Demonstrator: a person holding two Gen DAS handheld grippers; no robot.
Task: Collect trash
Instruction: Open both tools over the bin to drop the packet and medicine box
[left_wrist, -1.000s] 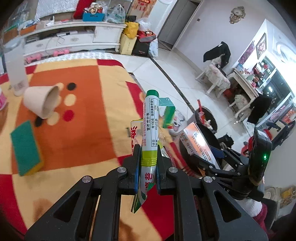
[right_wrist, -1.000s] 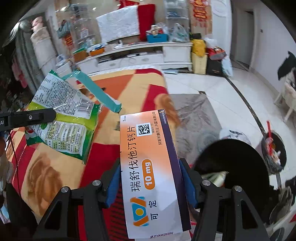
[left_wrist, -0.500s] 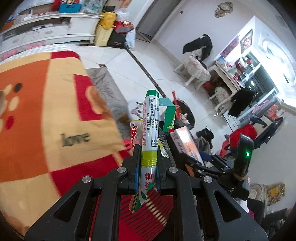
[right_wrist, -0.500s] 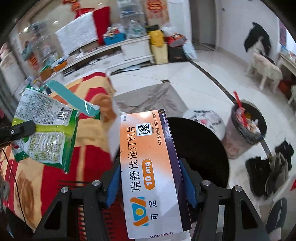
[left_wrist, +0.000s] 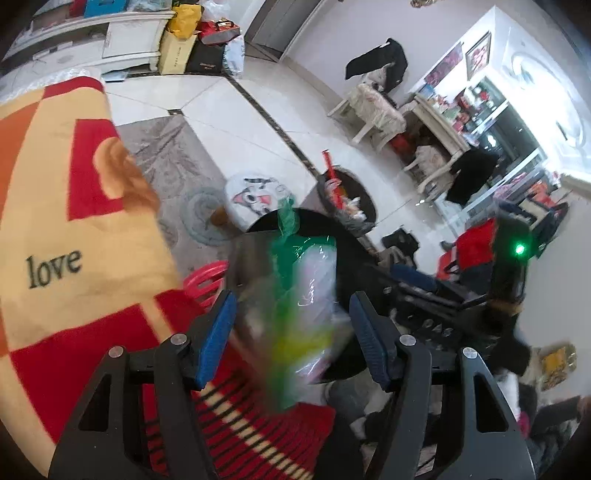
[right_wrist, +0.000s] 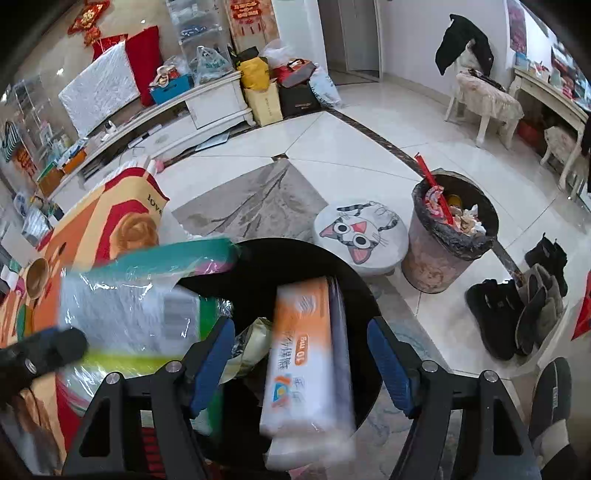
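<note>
1. Left wrist view, far left: surface under a red, orange and yellow cloth (left_wrist: 55, 229) printed "love". The right wrist view shows the same cloth only at its left edge.
2. Left gripper (left_wrist: 290, 325): jaws spread wide, blue pads clear of everything. Green snack wrapper (left_wrist: 299, 295) sits between the pads, blurred, touching neither, above the black bin (left_wrist: 354, 251).
3. Left view, right side: the right gripper's body with a lit green lamp. Its jaws cannot be read from here.
4. Right wrist view, left: wrapper (right_wrist: 140, 310) seen flat-on, teal strip along its top, overlapping the bin's left rim (right_wrist: 280, 247). The left view gives it edge-on only.
5. Right gripper (right_wrist: 301, 354): jaws spread, pinching nothing. Orange-and-white medicine box (right_wrist: 306, 354) lies between the pads, blurred, inside the bin opening. The left view does not show the box.
6. Crumpled packet (right_wrist: 251, 343) in the bin, just left of the box; right view only.
7. Further right: cat-face stool (right_wrist: 360, 232), then a lined waste basket (right_wrist: 450, 236) holding rubbish and a red stick. Both appear in both views.
8. Far right, right view only: dark shoes (right_wrist: 517, 310) on the tiled floor.
</note>
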